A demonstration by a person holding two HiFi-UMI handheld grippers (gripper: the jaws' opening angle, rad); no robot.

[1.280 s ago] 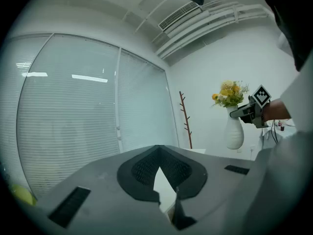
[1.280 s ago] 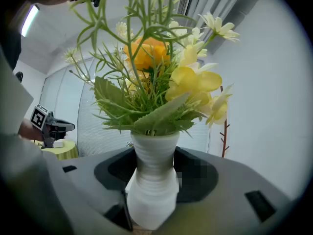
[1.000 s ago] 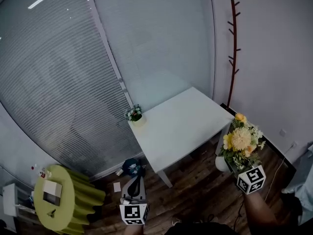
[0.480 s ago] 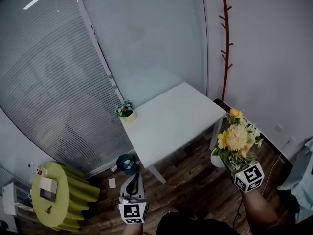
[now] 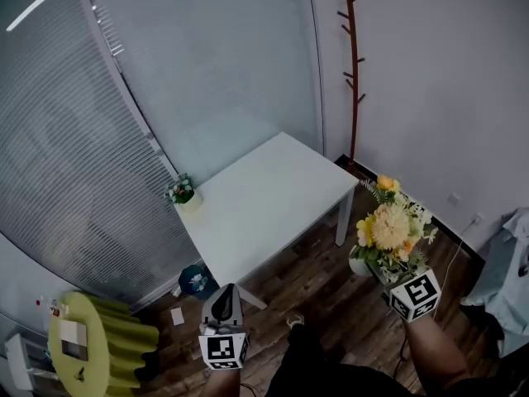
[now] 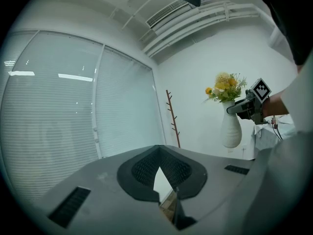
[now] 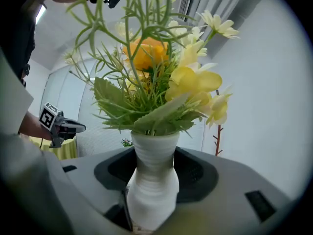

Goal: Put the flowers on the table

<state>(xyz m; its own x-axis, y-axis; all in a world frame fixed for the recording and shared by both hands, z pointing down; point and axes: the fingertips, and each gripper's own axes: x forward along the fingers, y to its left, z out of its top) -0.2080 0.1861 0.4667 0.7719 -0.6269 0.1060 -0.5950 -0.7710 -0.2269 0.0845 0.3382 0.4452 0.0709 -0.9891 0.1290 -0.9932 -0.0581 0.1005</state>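
A white ribbed vase (image 5: pixel 360 265) of yellow and orange flowers (image 5: pixel 387 228) hangs in the air, and my right gripper (image 5: pixel 382 275) is shut on its neck. It floats over the wooden floor just right of the white table (image 5: pixel 273 197). In the right gripper view the vase (image 7: pixel 151 185) sits between the jaws, with the flowers (image 7: pixel 161 77) filling the view above. My left gripper (image 5: pixel 227 294) is low at the front, shut and empty, and its tips (image 6: pixel 168 202) meet. From the left gripper view the vase (image 6: pixel 231 126) is off to the right.
A small potted plant (image 5: pixel 182 190) stands at the table's far left corner. A brown coat rack (image 5: pixel 354 64) stands against the wall behind the table. A lime-green round table (image 5: pixel 83 346) is at the lower left, and a blue object (image 5: pixel 194 279) lies on the floor near it.
The head view has swung, so the table and small plant sit further left and the coat rack has shifted left. The vase stays in my right gripper, and the left gripper stays shut.
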